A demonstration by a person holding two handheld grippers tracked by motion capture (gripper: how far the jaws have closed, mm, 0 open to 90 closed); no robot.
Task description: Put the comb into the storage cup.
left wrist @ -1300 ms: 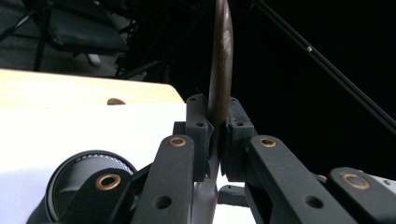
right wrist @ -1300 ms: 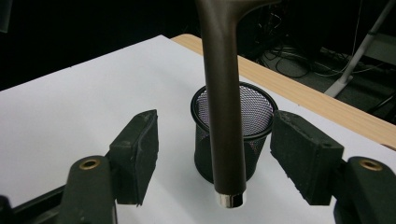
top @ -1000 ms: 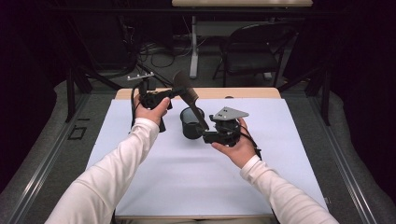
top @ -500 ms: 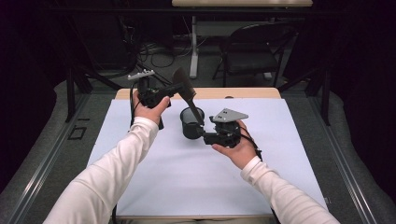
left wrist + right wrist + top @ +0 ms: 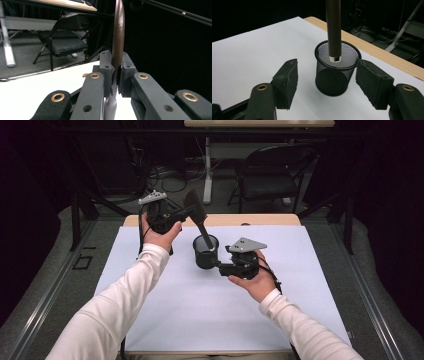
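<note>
Brush (image 5: pixel 198 216): stiff, light, slick handle; head pinched in left gripper (image 5: pixel 115 75), handle end dipping into mesh cup (image 5: pixel 337 68) at table centre. Cup: light, tips easily; hold by wall. Right gripper (image 5: pixel 327 86) spread either side, not touching. White sheet (image 5: pixel 310 270); chair (image 5: pixel 272 175) at far side.

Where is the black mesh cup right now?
In the high view, the black mesh cup stands mid-table on the white sheet, just left of the right hand-held gripper, with the brush handle inside.

Brush (image 5: pixel 333 27) top cut off by frame edge (both gripper views); bristles unseen there.
</note>
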